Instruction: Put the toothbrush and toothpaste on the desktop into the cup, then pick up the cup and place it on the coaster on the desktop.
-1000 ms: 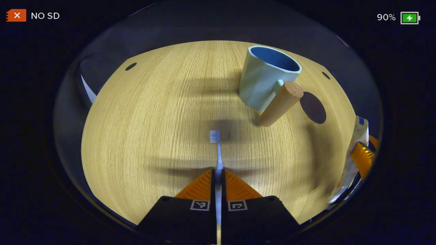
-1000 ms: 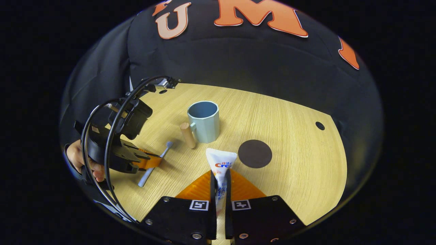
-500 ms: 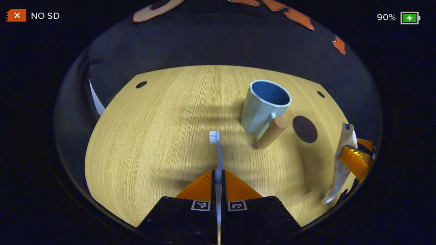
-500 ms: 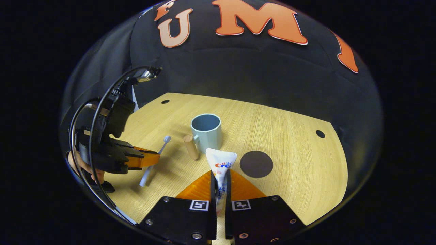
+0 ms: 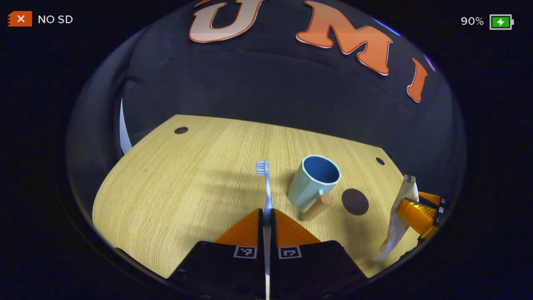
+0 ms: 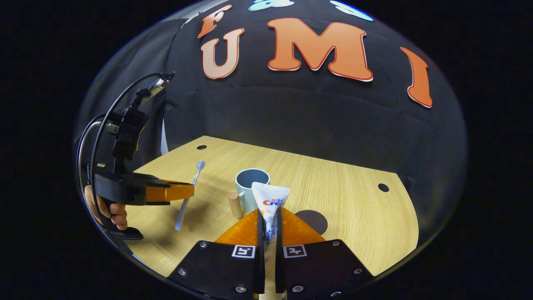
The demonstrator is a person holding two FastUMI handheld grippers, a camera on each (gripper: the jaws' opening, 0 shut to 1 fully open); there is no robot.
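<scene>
In the right gripper view, at left, the left gripper (image 6: 189, 192) has its fingers closed on the slim blue plastic toothbrush (image 6: 189, 196), clear of the light wooden table (image 6: 354, 208). The pale blue faceted cup (image 6: 250, 189) stands at centre, empty; the dark round coaster (image 6: 313, 219) lies just right. At bottom centre the right gripper (image 6: 267, 221) pinches the white toothpaste tube (image 6: 270, 201). Entering together, they could tip the cup.

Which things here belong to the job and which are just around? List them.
Job: toothbrush in left gripper; toothpaste in right gripper; cup; coaster.
Around: desktop; person's hand.
</scene>
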